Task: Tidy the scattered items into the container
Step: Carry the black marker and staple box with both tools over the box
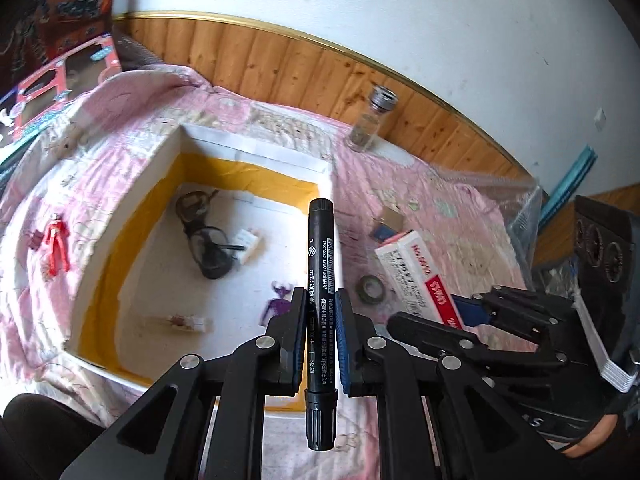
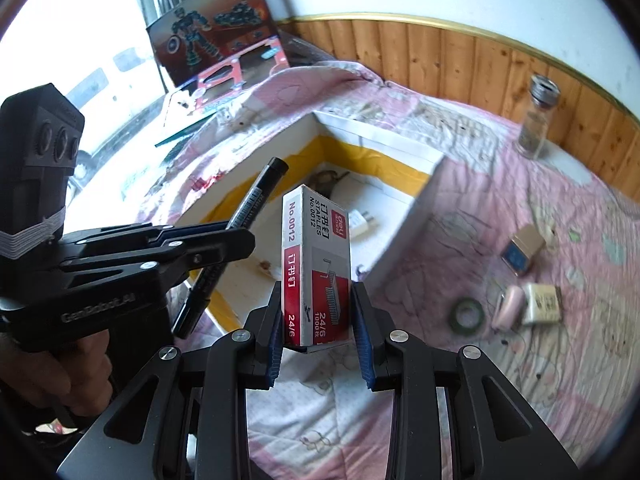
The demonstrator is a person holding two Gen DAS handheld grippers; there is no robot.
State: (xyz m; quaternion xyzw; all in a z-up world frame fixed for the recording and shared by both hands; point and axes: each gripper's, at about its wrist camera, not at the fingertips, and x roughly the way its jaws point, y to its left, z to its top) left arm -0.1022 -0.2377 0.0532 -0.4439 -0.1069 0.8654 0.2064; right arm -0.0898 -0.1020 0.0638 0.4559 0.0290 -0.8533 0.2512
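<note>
My left gripper (image 1: pixel 318 300) is shut on a black marker pen (image 1: pixel 320 264), held upright over the near right corner of the white box with yellow inner walls (image 1: pixel 132 184). Glasses (image 1: pixel 202 236), a white plug (image 1: pixel 250 242), a purple figure (image 1: pixel 278 302) and a small connector (image 1: pixel 188 322) lie inside the box. My right gripper (image 2: pixel 316 296) is shut on a red and white staples box (image 2: pixel 316 264), just beside the box (image 2: pixel 416 216). The left gripper (image 2: pixel 236 240) with the pen (image 2: pixel 256 196) shows at the left of the right wrist view.
On the pink quilt lie a green tape roll (image 2: pixel 466 314), a pink capsule (image 2: pixel 508 306), a cream eraser (image 2: pixel 542 304), a small tan and blue box (image 2: pixel 522 250) and a red figure (image 1: pixel 56 246). A glass jar (image 2: pixel 536 120) stands near the wooden wall panel. Toy boxes (image 2: pixel 216 48) sit at the far left.
</note>
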